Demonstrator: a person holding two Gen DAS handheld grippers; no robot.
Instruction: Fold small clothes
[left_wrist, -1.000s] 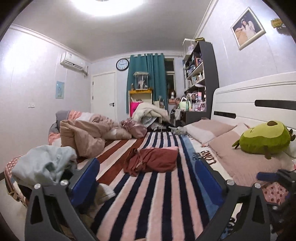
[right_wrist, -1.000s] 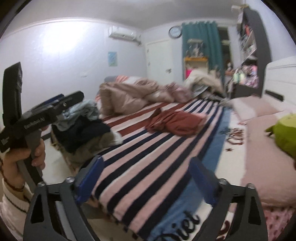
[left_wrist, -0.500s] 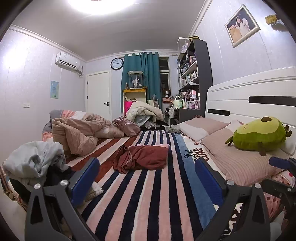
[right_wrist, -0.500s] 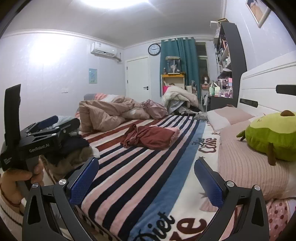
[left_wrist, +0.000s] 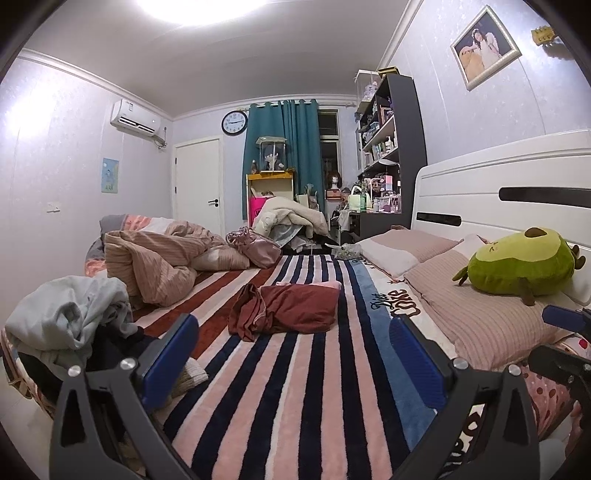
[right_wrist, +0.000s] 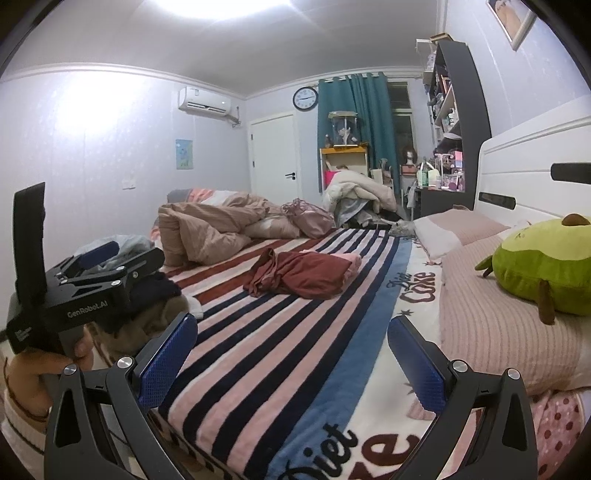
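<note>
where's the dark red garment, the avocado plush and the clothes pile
dark red garment (left_wrist: 295, 308), left wrist view, its flat middle
avocado plush (right_wrist: 546, 269), right wrist view, green body
clothes pile (left_wrist: 70, 317), left wrist view, pale top garment

A home bedroom: striped bed (left_wrist: 295, 387), pillows (left_wrist: 480, 314), curtain (left_wrist: 295, 155).

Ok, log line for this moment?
left gripper: open, empty | right gripper: open, empty | red garment: crumpled on striped blanket, untouched
</note>
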